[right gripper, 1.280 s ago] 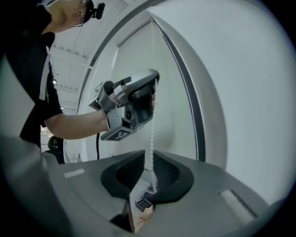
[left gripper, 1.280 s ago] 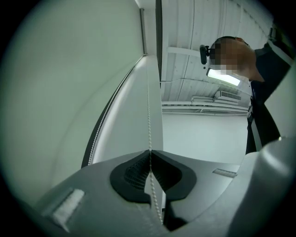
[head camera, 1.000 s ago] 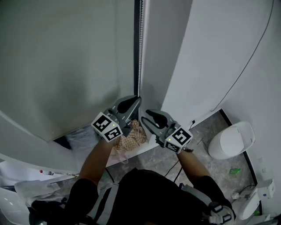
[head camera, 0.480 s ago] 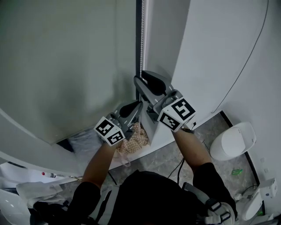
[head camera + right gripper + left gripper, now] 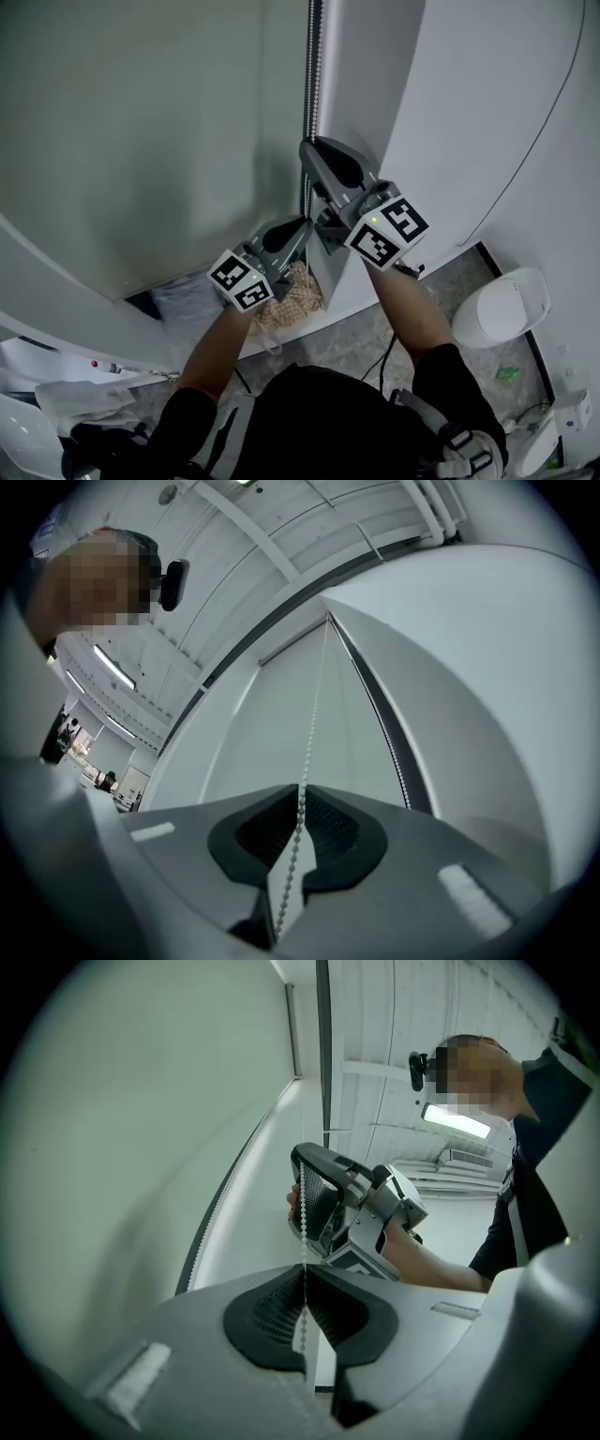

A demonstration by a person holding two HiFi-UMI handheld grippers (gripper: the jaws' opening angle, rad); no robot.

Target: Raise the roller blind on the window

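White bead chain [image 5: 303, 1222] is pinched in both sets of jaws. Left gripper [image 5: 305, 1277]: jaws fully together on the chain. Right gripper [image 5: 301, 797]: jaws have just been closing and are now down to a chain-wide slit, pads against the beads. Right grips higher up the chain, left just below it. Chain runs taut up the right edge of the roller blind [image 5: 141, 122], beside the white wall [image 5: 497, 84].

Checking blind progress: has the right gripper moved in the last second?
Yes. The grey right gripper rose along the dark window frame, from beside the left gripper to above it; its fingers have just been closing on the white bead chain.
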